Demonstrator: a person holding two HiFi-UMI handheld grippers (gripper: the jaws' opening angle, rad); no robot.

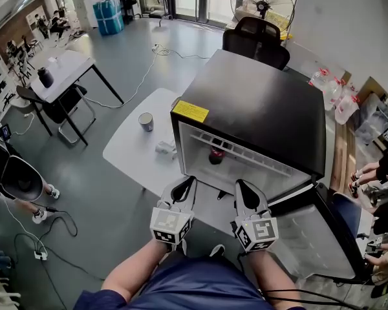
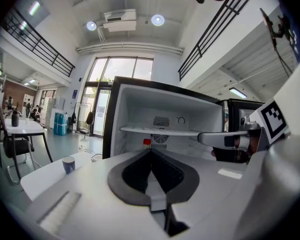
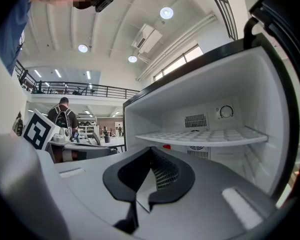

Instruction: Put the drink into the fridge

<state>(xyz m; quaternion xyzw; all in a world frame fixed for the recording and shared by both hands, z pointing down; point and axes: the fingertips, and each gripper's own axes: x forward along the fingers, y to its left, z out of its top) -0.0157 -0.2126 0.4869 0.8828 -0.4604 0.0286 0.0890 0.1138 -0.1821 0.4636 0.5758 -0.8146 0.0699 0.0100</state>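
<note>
The black mini fridge (image 1: 265, 108) stands open, its door (image 1: 313, 237) swung out to the lower right. The drink (image 1: 215, 154), a dark bottle with a red cap, stands inside under the white shelf. Its cap (image 2: 147, 142) peeks over the left jaws, and the cap (image 3: 166, 146) also shows in the right gripper view. My left gripper (image 1: 188, 180) and right gripper (image 1: 241, 183) hover side by side just in front of the opening, both shut and empty. In each gripper view the jaws meet at the tips: left gripper (image 2: 151, 152), right gripper (image 3: 151, 151).
A white table (image 1: 126, 150) left of the fridge carries a blue-grey cup (image 1: 145, 121) and a small white object (image 1: 166, 149). A black office chair (image 1: 255, 41) stands behind the fridge. Water bottles (image 1: 330, 89) and seated people's feet (image 1: 368, 170) line the right side.
</note>
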